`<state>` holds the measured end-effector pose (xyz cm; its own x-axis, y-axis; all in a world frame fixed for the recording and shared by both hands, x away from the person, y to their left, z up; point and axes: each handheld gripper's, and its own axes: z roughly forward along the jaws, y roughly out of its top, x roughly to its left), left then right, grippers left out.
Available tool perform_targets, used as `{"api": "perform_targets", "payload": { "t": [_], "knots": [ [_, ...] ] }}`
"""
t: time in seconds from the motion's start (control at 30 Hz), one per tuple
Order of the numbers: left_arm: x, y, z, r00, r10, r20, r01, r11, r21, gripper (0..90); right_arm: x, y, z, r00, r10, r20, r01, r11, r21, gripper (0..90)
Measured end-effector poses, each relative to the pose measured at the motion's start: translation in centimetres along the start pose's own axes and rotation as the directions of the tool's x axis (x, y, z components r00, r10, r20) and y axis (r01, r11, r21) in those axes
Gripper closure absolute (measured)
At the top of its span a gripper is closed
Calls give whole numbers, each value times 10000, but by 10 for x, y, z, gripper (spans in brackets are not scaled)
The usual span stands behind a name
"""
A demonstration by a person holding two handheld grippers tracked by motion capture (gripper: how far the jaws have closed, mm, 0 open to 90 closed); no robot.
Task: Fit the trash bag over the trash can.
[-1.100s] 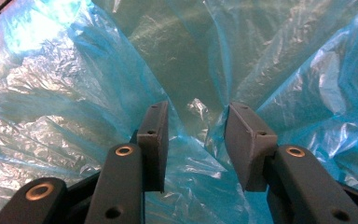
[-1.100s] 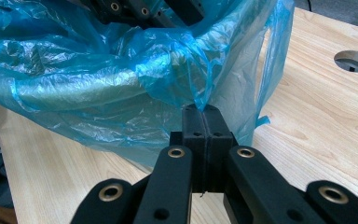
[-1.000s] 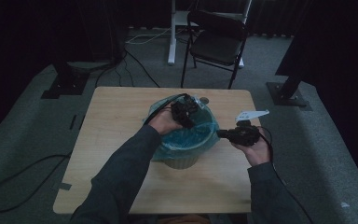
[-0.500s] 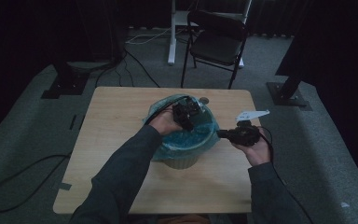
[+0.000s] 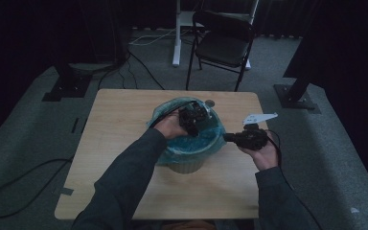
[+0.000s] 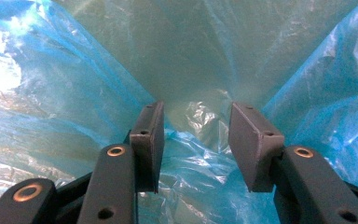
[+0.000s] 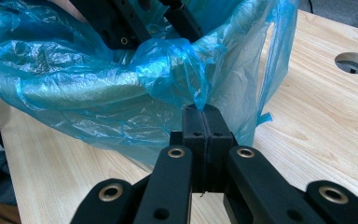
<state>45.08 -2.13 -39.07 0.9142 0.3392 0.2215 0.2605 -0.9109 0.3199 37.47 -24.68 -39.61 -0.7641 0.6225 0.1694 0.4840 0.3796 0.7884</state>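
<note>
The right gripper (image 7: 204, 109) is clenched on a fold of the blue plastic bag (image 7: 121, 88), its two black jaws pressed flat together with a thin edge of film caught at their tips. In the high view this gripper (image 5: 230, 138) lies level at the near right side of the bin (image 5: 187, 163), its tips at the bag's turned-over edge, with the person's right hand (image 5: 261, 153) wrapped around its body and a cable looping behind the wrist.

The left gripper (image 6: 196, 140) stands released inside the bag, jaws parted with only crumpled blue film (image 6: 74, 93) behind and between them; neither pad presses on the plastic. Those jaws have just been opening. From above, the left gripper (image 5: 194, 119) reaches down into the mouth of the bin, the left hand (image 5: 170, 128) holding it from the near left side, the dark sleeve stretching back toward the bottom of the picture.

The bag lines the pale round bin, its rim draped over the bin's lip and hanging loosely down the outside wall. The bin sits near the middle of a light wooden table (image 5: 115, 124), just in front of a round cable hole (image 7: 353, 63) in the tabletop. A grey three-cornered plate (image 5: 258, 117) rises over the right gripper. Beyond the table, a dark folding chair (image 5: 223, 45) stands on the grey carpet.
</note>
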Motion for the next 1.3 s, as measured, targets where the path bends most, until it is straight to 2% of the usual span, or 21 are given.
{"api": "perform_targets", "payload": {
  "t": [0.1,0.2,0.33,0.47,0.63,0.8,0.87,1.0,1.03,1.13,1.17,1.23,1.3],
  "knots": [
    [0,0,-1,10000,17,-67,-17,10000,-13,557,0,0,0,10000,7,1,-7,10000,-1,900],
    [1,0,-5,9998,-100,-177,96,9996,-249,559,0,0,0,10000,2,8,-2,10000,6,900],
    [3,-2,-15,9990,-283,-336,253,9959,-864,565,0,-1,0,10000,-22,18,22,10000,-3,900],
    [4,-5,-26,9978,-522,-413,454,9875,-1511,565,1,0,0,10000,-25,16,25,10000,-9,900],
    [7,-16,-42,9928,-1089,-494,932,9636,-2506,566,2,1,1,10000,-39,-19,39,10000,-27,900],
    [7,-31,-56,9871,-1302,-933,927,9395,-3298,565,2,1,3,10000,-46,-34,46,10000,-29,900],
    [8,-37,-62,9837,-1517,-962,1074,9259,-3621,566,2,1,3,10000,-74,-39,74,10000,-36,900],
    [11,-51,-70,9757,-1883,-1119,1290,9068,-4013,565,3,1,2,9999,-76,-93,76,10000,-16,873],
    [11,-54,-72,9728,-2032,-1111,1400,8981,-4169,565,3,1,2,9999,-82,-89,82,10000,-23,863],
    [13,-62,-77,9668,-2277,-1157,1557,8845,-4399,564,3,1,3,10000,-45,-77,44,10000,-59,850],
    [14,-65,-81,9638,-2391,-1181,1616,8760,-4545,563,3,2,3,10000,-43,-79,42,10000,-63,844],
    [15,-71,-86,9602,-2532,-1183,1706,8662,-4696,563,3,2,2,10000,-33,-63,32,10000,-77,821],
    [15,-76,-91,9569,-2571,-1350,1657,8653,-4731,557,3,2,2,10000,-19,0,19,9999,-133,755]
  ]
}}
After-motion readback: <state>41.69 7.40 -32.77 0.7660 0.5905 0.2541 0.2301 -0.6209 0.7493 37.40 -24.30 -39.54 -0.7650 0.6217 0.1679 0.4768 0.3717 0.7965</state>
